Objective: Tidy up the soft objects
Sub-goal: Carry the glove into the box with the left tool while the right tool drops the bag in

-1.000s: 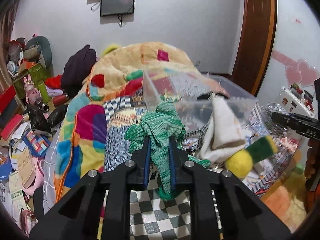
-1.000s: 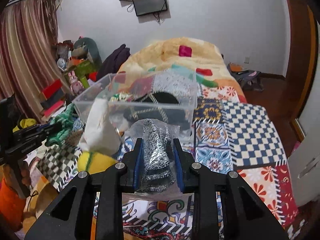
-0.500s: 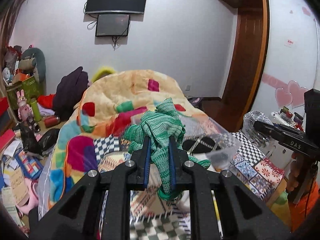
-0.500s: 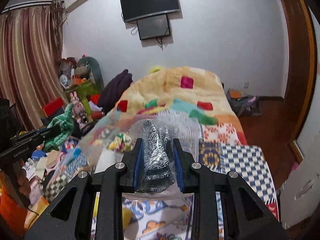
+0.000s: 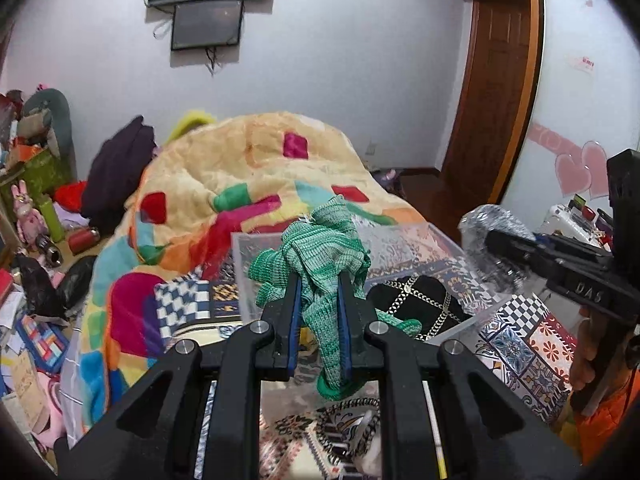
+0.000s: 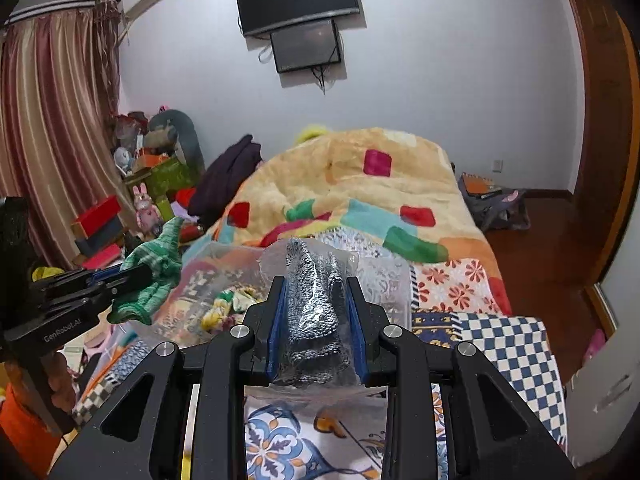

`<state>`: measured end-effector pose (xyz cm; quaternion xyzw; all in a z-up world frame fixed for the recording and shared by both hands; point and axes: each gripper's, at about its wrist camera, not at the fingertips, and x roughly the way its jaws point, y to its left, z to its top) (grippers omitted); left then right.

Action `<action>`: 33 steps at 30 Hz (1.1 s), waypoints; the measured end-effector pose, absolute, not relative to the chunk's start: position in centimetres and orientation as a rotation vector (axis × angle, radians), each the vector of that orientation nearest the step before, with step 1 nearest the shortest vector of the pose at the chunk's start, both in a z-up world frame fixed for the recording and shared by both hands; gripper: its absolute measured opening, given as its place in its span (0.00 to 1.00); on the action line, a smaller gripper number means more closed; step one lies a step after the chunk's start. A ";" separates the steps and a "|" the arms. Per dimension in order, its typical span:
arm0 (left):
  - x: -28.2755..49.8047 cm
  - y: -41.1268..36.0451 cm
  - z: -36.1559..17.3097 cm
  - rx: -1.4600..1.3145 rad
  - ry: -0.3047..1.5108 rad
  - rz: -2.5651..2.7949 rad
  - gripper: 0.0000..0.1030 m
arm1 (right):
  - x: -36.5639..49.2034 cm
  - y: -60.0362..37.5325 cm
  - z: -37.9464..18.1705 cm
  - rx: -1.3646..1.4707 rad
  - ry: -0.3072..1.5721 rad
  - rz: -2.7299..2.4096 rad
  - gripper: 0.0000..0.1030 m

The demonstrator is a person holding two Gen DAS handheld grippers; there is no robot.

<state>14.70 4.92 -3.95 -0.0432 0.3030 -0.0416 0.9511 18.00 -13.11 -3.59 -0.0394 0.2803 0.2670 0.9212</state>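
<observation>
My left gripper (image 5: 319, 292) is shut on a green knitted glove (image 5: 320, 256) and holds it up over the near edge of a clear plastic bin (image 5: 404, 240) on the bed. The glove also shows in the right wrist view (image 6: 154, 268). My right gripper (image 6: 316, 300) is shut on a grey knitted item in a clear plastic bag (image 6: 312, 300), held above the bin (image 6: 224, 276). The bagged item also shows in the left wrist view (image 5: 486, 226). A black bag with a gold chain pattern (image 5: 420, 308) lies inside the bin.
A yellow patchwork blanket (image 6: 360, 184) is heaped on the bed behind the bin. A patterned quilt (image 6: 504, 344) covers the bed in front. Toys, boxes and dark clothes (image 5: 48, 216) clutter the floor at left. A wooden door (image 5: 492, 92) stands at right.
Both grippers have lifted with their items and now hang over the bin. The white cloth and yellow-green plush seen at first have dropped out of view.
</observation>
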 end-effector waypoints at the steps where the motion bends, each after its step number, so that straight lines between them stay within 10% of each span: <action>1: 15.1 4.8 -4.2 -0.084 0.627 -0.085 0.15 | 18.2 -13.0 -3.9 -0.086 0.587 0.549 0.25; 16: 18.4 3.1 -7.9 -0.011 0.754 -0.100 0.16 | 20.2 -11.1 -7.1 -0.181 0.697 0.531 0.26; 26: 17.1 3.5 -7.1 -0.051 0.738 -0.106 0.41 | 19.6 -11.4 -6.7 -0.198 0.684 0.500 0.53; 33: 14.2 3.8 -5.3 -0.050 0.668 -0.096 0.56 | 17.6 -12.2 -4.4 -0.174 0.620 0.523 0.55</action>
